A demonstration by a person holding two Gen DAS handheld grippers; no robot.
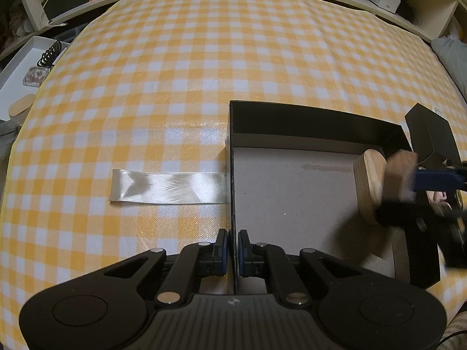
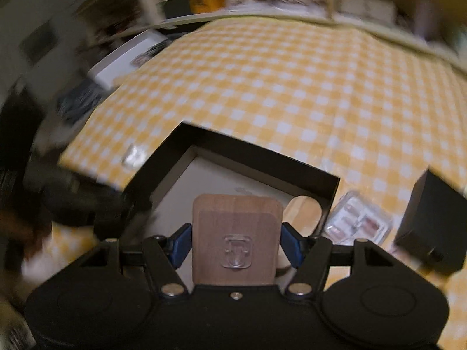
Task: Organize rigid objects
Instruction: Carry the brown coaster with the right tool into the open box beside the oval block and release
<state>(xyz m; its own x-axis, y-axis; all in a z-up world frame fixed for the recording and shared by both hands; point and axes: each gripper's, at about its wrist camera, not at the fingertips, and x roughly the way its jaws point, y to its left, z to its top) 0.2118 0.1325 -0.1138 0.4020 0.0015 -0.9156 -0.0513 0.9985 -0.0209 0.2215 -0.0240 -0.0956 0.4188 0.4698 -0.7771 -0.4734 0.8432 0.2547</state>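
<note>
Item: wooden block [image 2: 235, 237] clamped in my right tool [image 2: 235, 242] over the black box [image 1: 292, 119]; I lower it flat while left tool [image 1: 232, 248] pinches the box wall.

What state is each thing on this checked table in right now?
Black box: open, lidless, floor bare.
Left hand-held gripper: shut on the box's near wall.
Right hand-held gripper: shut on the wooden block.
Wooden block: held above the box, clear hook on its face.
White ribbon: lying flat beside the box.
Clear plastic case: resting outside the box.
</note>
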